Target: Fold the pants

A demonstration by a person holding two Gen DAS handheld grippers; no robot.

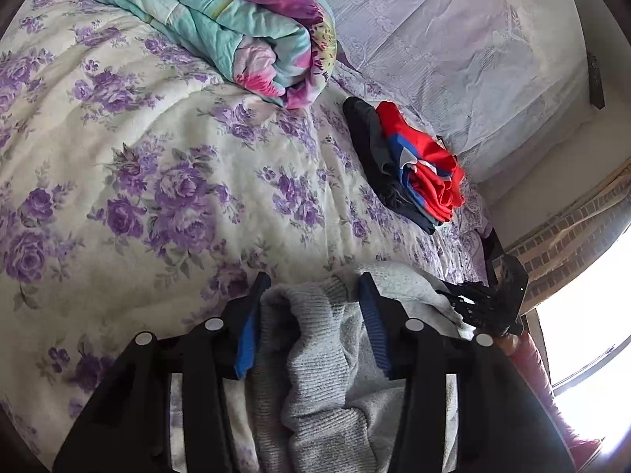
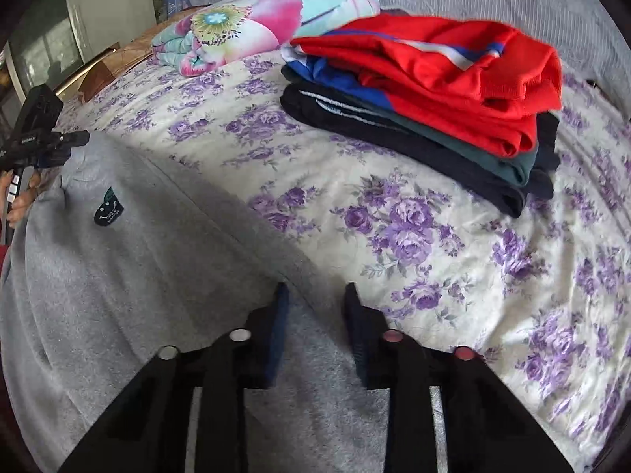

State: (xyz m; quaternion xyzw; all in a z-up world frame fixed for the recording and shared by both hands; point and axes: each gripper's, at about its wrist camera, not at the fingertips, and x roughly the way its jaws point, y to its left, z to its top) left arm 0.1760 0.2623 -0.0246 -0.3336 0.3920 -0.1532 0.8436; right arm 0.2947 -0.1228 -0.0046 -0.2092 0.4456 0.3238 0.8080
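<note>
Holding bunched grey pants (image 1: 315,354) in my left tool (image 1: 311,327) and the other edge under my nearly shut right tool (image 2: 315,327), I see them stretched sideways between both tools on the bed (image 2: 355,181).

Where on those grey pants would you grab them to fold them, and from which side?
Grab the grey pants at an outer edge, coming in low from the bed's near side. They lie flat on the floral sheet, so only an edge gives the jaws a bunch of cloth to bite. The left gripper has such a bunch between its jaws; the right gripper sits over another edge. The stack of folded clothes lies clear.
</note>
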